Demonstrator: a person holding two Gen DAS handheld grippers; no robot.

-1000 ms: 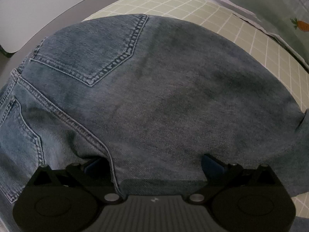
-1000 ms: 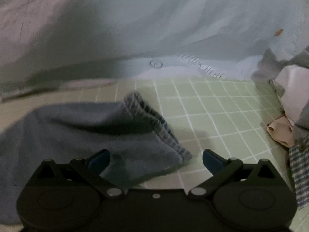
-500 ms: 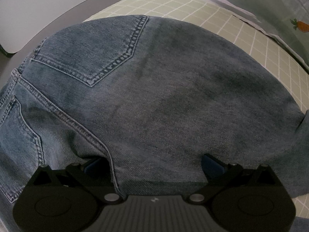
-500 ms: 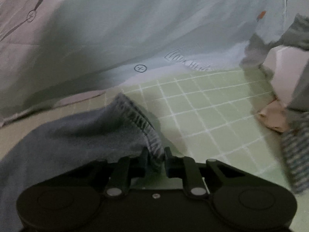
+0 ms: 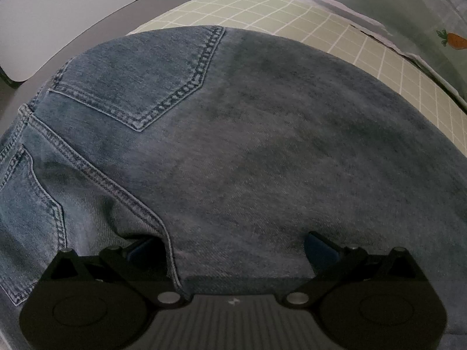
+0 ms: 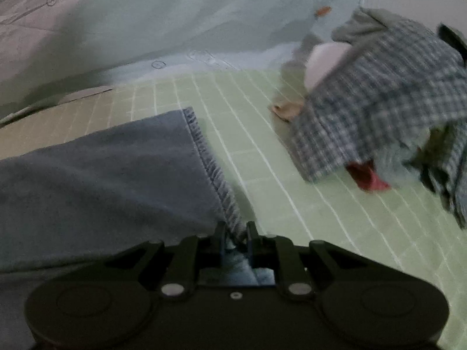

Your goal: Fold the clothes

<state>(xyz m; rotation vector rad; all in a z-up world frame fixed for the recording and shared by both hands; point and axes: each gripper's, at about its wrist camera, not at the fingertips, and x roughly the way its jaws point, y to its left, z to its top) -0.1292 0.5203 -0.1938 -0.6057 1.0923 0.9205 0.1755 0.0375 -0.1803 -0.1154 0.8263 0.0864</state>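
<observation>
1. Nearest us, our left gripper (image 5: 233, 242) has its fingers (image 5: 319, 246) spread wide and pressed down on the jeans (image 5: 262, 145), gripping nothing; a seam fold of denim rises beside the left finger.
2. Our right gripper (image 6: 235, 233) has its fingers almost together, pinching the stitched hem (image 6: 216, 175) at the corner of a jeans leg (image 6: 111, 175).
3. The jeans lie flat on the bed, seat up, with one back pocket (image 5: 140, 78) ahead of the left gripper and the leg stretching over the green checked sheet (image 6: 277, 189).
4. Further right, well apart from the hem, a heap of clothes sits on the sheet, topped by a plaid shirt (image 6: 379, 102).
5. Farthest back, a pale printed quilt (image 6: 204, 14) bunches along the sheet's edge.
</observation>
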